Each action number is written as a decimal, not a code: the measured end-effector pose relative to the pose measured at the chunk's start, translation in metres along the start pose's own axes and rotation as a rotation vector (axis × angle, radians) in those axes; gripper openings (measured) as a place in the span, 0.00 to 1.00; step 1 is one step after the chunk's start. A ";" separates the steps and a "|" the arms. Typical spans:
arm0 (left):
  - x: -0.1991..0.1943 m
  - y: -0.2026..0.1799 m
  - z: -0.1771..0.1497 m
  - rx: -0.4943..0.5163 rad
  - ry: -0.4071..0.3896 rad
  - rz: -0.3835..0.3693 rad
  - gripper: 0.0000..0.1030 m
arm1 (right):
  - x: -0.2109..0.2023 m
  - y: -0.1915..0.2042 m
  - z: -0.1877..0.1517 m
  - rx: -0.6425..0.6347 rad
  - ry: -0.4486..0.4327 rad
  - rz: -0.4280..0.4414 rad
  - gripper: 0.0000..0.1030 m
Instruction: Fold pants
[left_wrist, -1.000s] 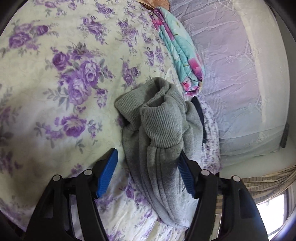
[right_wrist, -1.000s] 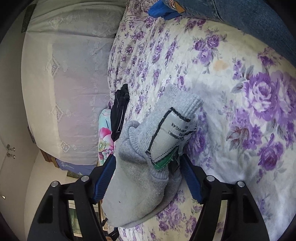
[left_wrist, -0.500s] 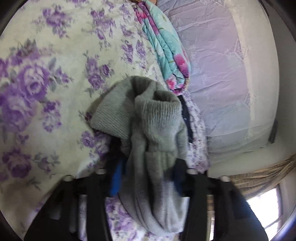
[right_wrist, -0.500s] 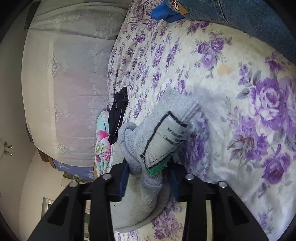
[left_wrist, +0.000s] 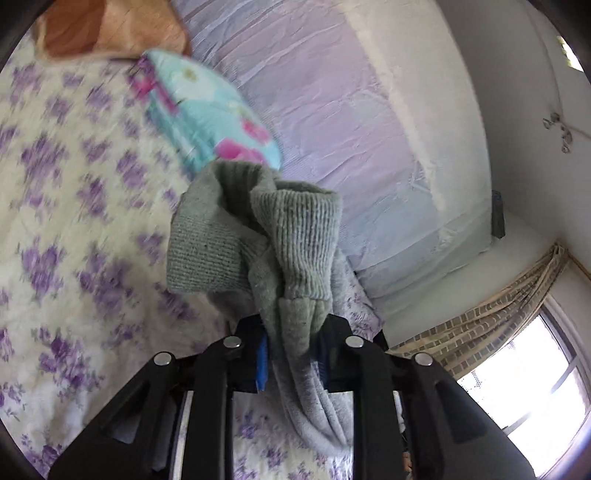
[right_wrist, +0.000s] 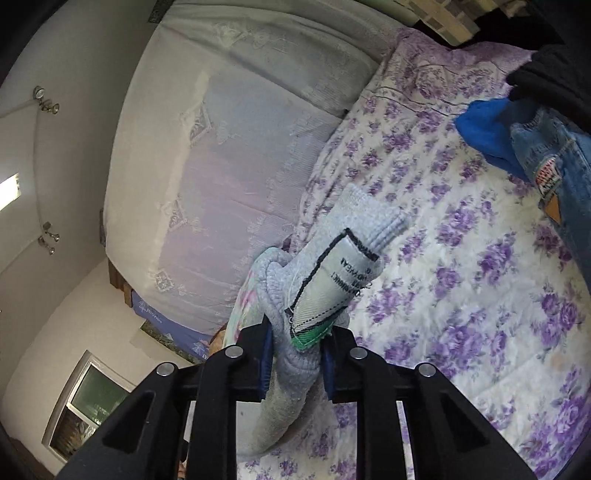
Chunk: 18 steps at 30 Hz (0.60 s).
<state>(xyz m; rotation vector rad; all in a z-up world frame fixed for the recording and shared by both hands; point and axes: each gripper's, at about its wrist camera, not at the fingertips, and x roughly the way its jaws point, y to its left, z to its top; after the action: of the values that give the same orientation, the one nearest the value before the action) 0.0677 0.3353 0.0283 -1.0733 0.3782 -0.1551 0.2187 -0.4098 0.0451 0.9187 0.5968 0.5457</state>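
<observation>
The left gripper had just been closing, and its 2 blue pads pinched a bunch of the gray pants low in the middle of the left wrist picture. The right gripper had just been closing too, and it squeezed another part of the gray pants with a white label sticking up above the jaws.

The pants were soft and fuzzy, with a ribbed band that flopped over in thick folds. More cloth hung down below each gripper.

The bedspread under them was pale with purple flowers, flat and mostly open on the left of the left wrist picture. A folded blue flowered blanket lay at the upper middle, near the bed's edge. In the right wrist picture, blue jeans and a bright blue cloth sat at the upper right. A pale lacy cover filled the upper left.
</observation>
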 end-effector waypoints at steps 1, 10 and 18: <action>0.006 0.020 -0.005 -0.048 0.030 0.018 0.19 | 0.007 -0.022 -0.003 0.035 0.033 -0.041 0.21; -0.025 0.077 -0.045 -0.110 0.052 0.175 0.62 | 0.014 -0.094 -0.036 0.113 0.131 -0.122 0.34; -0.022 -0.011 -0.043 0.175 0.029 0.175 0.71 | -0.025 -0.062 -0.045 0.006 -0.010 -0.267 0.43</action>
<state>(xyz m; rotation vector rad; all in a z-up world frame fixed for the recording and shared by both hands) 0.0319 0.3015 0.0254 -0.8621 0.4736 -0.0465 0.1811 -0.4318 -0.0224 0.8309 0.6993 0.2995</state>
